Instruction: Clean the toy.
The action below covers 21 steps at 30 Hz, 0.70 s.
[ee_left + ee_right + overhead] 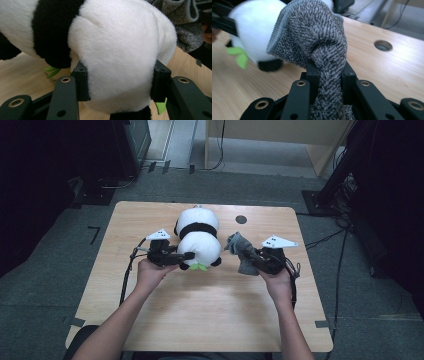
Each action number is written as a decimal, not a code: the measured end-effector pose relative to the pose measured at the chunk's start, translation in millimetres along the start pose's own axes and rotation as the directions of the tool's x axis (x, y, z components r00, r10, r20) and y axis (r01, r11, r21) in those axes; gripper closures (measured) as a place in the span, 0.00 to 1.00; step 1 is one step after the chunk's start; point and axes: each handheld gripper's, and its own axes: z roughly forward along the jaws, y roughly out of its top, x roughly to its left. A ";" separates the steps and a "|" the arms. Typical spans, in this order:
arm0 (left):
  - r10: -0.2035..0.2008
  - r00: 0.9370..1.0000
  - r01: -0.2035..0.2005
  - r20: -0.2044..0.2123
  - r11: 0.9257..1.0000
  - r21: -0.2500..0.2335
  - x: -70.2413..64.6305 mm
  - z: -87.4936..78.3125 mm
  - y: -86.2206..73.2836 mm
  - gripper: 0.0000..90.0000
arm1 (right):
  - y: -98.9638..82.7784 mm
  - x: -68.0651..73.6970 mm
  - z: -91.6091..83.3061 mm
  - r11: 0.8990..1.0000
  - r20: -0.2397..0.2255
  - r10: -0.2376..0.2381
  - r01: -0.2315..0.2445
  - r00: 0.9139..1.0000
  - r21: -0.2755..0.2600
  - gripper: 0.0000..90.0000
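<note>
A black-and-white panda plush lies on the wooden table, with green leaves at its near end. My left gripper comes in from the left and is shut on the plush's white rounded end, a pad pressed into each side. To the right, my right gripper is shut on a grey knitted cloth. The cloth is pinched between the pads and bunches above the right gripper, lifted off the table. Past it, the plush looks blurred.
A round cable hole sits in the table behind the cloth. Cables trail from both grippers toward the table's near edge. Dark equipment stands and a wooden cabinet are on the floor beyond the table.
</note>
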 end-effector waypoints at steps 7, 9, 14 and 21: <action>0.018 1.000 -0.018 0.016 1.000 0.005 -12.7 4.8 -3.4 0.53 | 24.9 35.7 -1.1 0.993 -0.047 -0.072 0.068 0.996 -0.093 0.84; 0.022 1.000 -0.023 0.018 1.000 0.005 -18.6 5.7 -4.3 0.53 | 29.9 48.9 1.5 0.989 -0.077 -0.099 0.089 0.992 -0.120 0.84; 0.023 1.000 -0.023 0.001 1.000 -0.018 -28.1 1.3 -4.2 0.53 | 31.6 71.4 14.3 0.984 -0.143 -0.143 0.126 0.979 -0.122 0.84; 0.018 0.999 -0.017 -0.047 1.000 0.010 -19.0 -5.0 -6.4 0.55 | 14.1 87.4 37.1 0.980 -0.223 -0.187 0.166 0.957 -0.107 0.84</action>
